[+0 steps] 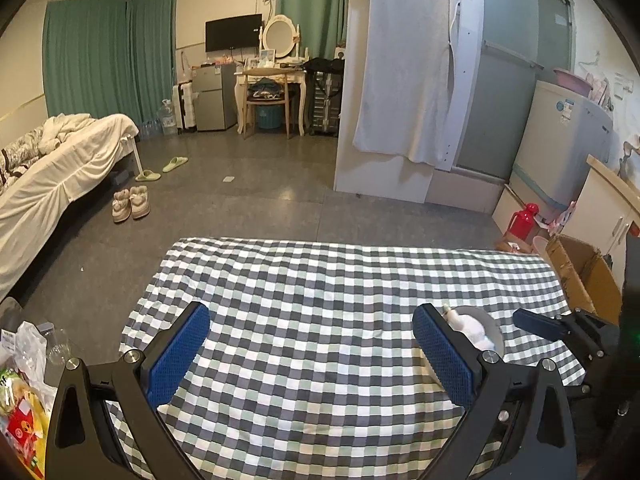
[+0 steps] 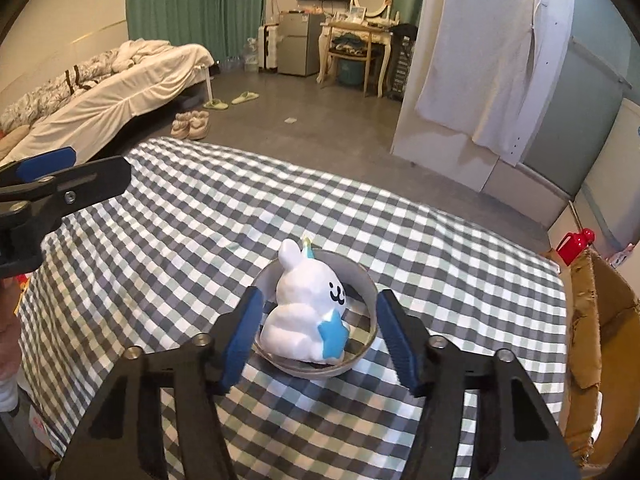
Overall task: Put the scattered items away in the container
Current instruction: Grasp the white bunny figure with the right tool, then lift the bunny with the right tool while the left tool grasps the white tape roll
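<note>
The right gripper (image 2: pixel 318 336) stands spread around the bowl (image 2: pixel 362 280), pads apart; squeezing its rim could tip the bunny figure (image 2: pixel 304 308) toward six o'clock; the left gripper (image 1: pixel 312 354) stands spread, empty

A: Is it bright?
B: Dim and soft, with a cool cast. A paler patch lies on the checked cloth (image 2: pixel 240 208) at centre frame.
A: Shadows?
B: Faint ones, under the bowl (image 2: pixel 316 364) and below the fingers.
A: Sharpness?
B: Fair at centre. Edges bow strongly, corners go black, and the far room is slightly grainy.
</note>
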### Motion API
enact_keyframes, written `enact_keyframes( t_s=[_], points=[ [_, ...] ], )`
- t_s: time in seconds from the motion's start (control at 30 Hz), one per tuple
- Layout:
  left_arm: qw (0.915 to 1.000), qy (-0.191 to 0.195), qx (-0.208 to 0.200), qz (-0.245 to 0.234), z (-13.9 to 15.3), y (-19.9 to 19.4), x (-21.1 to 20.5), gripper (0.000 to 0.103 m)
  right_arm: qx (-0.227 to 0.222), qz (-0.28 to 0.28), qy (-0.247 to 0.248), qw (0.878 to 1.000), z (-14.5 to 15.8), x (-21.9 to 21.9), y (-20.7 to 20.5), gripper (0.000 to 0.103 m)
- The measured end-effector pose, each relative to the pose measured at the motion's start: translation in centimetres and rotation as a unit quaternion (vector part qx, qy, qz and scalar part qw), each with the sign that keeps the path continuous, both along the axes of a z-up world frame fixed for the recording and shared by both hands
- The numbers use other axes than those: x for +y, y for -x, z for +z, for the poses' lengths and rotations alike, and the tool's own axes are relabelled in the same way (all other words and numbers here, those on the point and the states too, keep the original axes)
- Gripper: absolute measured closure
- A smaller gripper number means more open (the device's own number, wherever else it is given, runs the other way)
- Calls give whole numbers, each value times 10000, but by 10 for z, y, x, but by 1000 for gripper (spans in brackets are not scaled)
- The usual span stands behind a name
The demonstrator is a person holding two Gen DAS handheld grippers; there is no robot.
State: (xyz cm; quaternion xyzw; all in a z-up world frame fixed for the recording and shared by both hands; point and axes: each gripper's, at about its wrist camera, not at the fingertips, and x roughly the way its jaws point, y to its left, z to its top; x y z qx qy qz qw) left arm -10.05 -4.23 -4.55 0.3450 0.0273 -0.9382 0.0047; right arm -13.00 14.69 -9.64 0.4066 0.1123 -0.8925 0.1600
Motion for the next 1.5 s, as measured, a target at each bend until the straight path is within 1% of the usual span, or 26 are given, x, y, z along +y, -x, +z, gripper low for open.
enact_keyframes(
  t_s=[0.2, 0.33, 0.37, 0.43, 0.5, 0.57, 0.7, 0.97, 1.1, 1.3, 1.5],
  points=[
    [9999, -29, -137, -66, -11, 6, 0, 0, -369, -39, -104, 9993, -17, -5, 14, 49],
    [9997, -21, -177, -156, -14, 8, 4, 0, -436, -89, -125, 9989, -19, -6, 19, 49],
    [9997, -13, -184, -190, -15, 8, 5, 0, -454, -86, -129, 9988, -18, -7, 20, 50],
    [9996, -8, -197, -225, -16, 9, 8, 0, -485, -61, -145, 9987, -18, -7, 20, 56],
    [9994, -14, -217, -259, -17, 10, 10, 0, -448, -66, -139, 9989, -18, -7, 20, 57],
    [9993, -5, -236, -286, -19, 11, 12, 0, -408, -93, -45, 9991, -16, -4, 18, 61],
    [9991, -3, -263, -340, -21, 11, 18, 0, -239, -113, 163, 9995, -3, 5, 11, 61],
    [9982, 61, -327, -503, -24, 13, 32, 0, 40, -203, 350, 9992, 22, 17, -1, 61],
    [9973, 105, -370, -629, -27, 16, 46, 0, 136, -340, 418, 9985, 29, 27, -5, 61],
    [9943, 28, -526, -930, -38, 23, 72, 0, 239, -524, 456, 9973, 37, 45, -7, 61],
    [9914, 111, -653, -1125, -48, 31, 96, 0, 312, -665, 470, 9962, 42, 57, -11, 61]
  ],
)
